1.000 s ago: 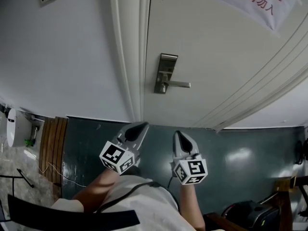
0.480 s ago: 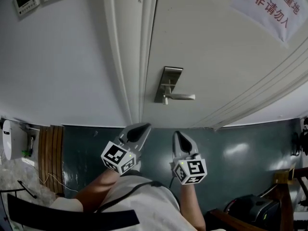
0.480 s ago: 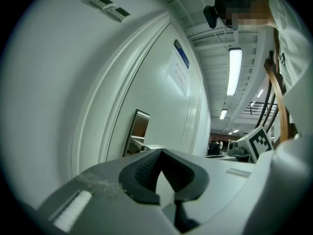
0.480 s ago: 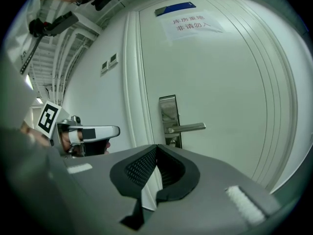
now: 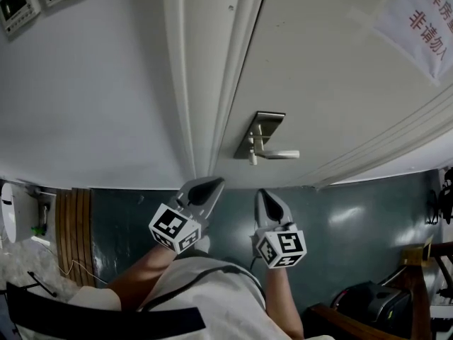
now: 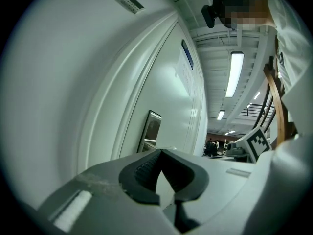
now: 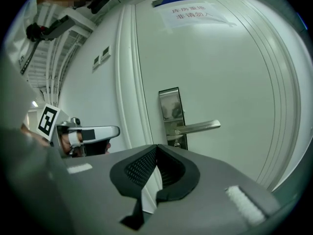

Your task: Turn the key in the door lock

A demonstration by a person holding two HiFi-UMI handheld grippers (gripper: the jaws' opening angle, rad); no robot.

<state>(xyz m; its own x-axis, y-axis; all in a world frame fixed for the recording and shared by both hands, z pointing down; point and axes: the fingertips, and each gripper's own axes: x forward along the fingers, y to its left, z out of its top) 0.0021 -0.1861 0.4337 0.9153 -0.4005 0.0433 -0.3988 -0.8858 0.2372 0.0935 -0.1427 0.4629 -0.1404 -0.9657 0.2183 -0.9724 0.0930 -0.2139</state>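
Steel lever handle (image 5: 278, 154) lies level, pointing away from the frame (image 5: 212, 62).

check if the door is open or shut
Shut: the door sits flush in its frame, with the lever handle level.

We cannot tell whether a key sits in the lock cylinder (image 7: 177, 144); it shows too small. The right gripper (image 7: 156, 150) hides the lower end of the lock plate (image 7: 170, 106). The head view's right edge cuts off the door notice (image 5: 423, 16).
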